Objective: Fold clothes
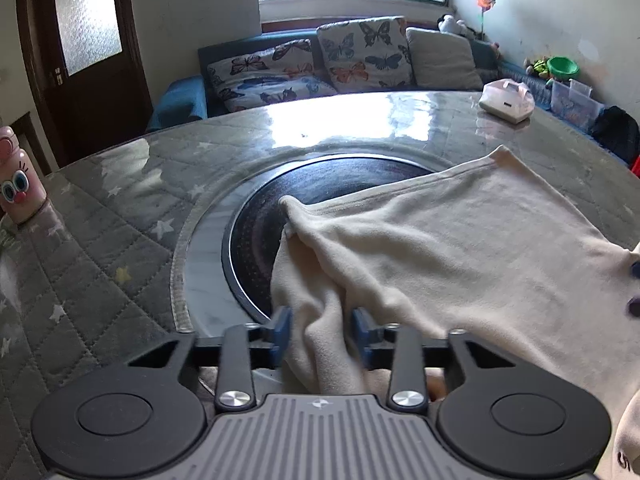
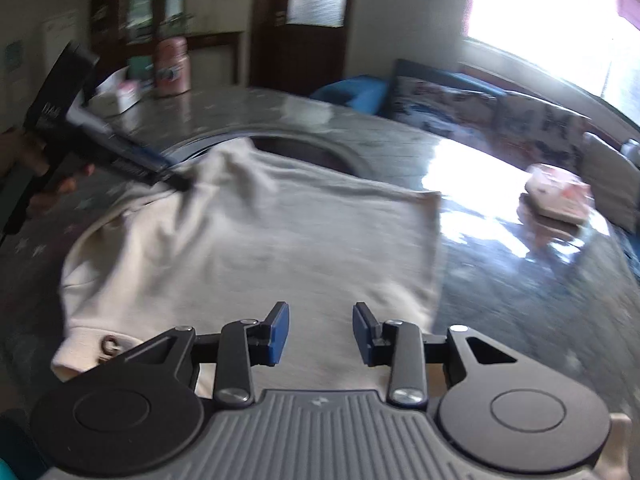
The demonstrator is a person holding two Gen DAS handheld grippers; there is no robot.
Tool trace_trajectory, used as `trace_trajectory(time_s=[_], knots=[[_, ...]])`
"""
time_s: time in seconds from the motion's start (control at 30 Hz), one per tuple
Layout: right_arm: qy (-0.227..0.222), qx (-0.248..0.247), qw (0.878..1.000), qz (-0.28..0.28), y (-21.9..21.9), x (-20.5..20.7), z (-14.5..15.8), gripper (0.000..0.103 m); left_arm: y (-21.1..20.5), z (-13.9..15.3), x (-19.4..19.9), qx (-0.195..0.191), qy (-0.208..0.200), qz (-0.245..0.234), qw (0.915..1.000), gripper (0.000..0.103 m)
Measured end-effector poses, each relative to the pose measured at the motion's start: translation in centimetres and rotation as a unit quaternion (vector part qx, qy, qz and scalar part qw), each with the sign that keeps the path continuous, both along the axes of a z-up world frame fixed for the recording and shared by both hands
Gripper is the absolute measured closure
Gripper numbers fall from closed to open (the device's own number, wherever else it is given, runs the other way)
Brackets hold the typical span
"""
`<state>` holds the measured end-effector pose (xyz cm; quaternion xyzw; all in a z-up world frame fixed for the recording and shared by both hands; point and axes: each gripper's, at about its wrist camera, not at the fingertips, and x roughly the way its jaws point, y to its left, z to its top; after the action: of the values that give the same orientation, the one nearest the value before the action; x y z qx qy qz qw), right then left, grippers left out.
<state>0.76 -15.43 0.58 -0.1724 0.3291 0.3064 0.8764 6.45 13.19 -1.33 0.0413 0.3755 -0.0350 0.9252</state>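
Observation:
A cream garment (image 1: 460, 248) lies on the round table, partly over the dark centre disc (image 1: 340, 184). My left gripper (image 1: 322, 334) has a bunched fold of this cloth between its blue pads. In the right wrist view the left gripper (image 2: 176, 178) is at the garment's far left edge, gripping cloth. The garment (image 2: 260, 248) spreads across the table there, blurred by motion. My right gripper (image 2: 320, 334) is open over the near part of the garment, with nothing between its pads.
The table has a grey quilted star cover under a glossy sheet (image 1: 100, 240). A pink bottle (image 1: 18, 178) stands at the left edge. A white box (image 1: 508, 102) sits at the far right. A sofa with butterfly cushions (image 1: 320, 64) stands behind.

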Motion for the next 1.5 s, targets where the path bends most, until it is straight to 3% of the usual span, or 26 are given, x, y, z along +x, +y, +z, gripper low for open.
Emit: trace_trajectory(time_s=[0.23, 0.3, 0.53, 0.6, 0.7, 0.9, 1.13, 1.23, 1.4, 1.5], knots=[[0.01, -0.023, 1.0, 0.016, 2.0, -0.2, -1.2, 0.065, 2.3, 0.1, -1.3, -0.005, -0.007, 0.033, 0.9994, 0.091], [0.016, -0.021, 1.0, 0.008, 1.9, 0.1, -1.2, 0.059, 3.1, 0.4, -2.0, -0.017, -0.017, 0.056, 0.9982, 0.092], [0.023, -0.022, 0.999, 0.007, 1.9, 0.4, -1.2, 0.058, 6.4, 0.6, -6.3, -0.041, -0.029, 0.167, 0.9847, 0.089], [0.021, -0.024, 0.999, 0.009, 2.0, 0.3, -1.2, 0.058, 7.2, 0.6, -7.2, -0.047, -0.029, 0.187, 0.9809, 0.081], [0.02, -0.026, 0.999, 0.011, 2.1, 0.3, -1.2, 0.058, 7.1, 1.4, -7.5, -0.023, -0.033, 0.204, 0.9781, 0.069], [0.019, -0.022, 1.0, 0.009, 2.0, 0.3, -1.3, 0.058, 4.6, 2.9, -6.0, 0.027, -0.051, 0.162, 0.9851, 0.046], [0.019, -0.021, 1.0, 0.01, 2.0, 0.3, -1.3, 0.058, 6.8, 1.3, -2.2, 0.0, 0.005, 0.244, 0.9697, 0.043], [0.019, -0.019, 1.0, 0.009, 1.9, 0.4, -1.3, 0.058, 7.8, 0.6, -1.5, -0.006, 0.022, 0.272, 0.962, 0.047], [0.019, -0.017, 1.0, 0.007, 2.0, 0.3, -1.3, 0.057, 9.1, 0.2, -1.5, 0.011, 0.009, 0.287, 0.9578, 0.087], [0.018, -0.018, 1.0, 0.006, 2.0, 0.3, -1.4, 0.057, 10.4, 0.9, -2.9, -0.031, -0.012, 0.289, 0.9567, 0.094]])
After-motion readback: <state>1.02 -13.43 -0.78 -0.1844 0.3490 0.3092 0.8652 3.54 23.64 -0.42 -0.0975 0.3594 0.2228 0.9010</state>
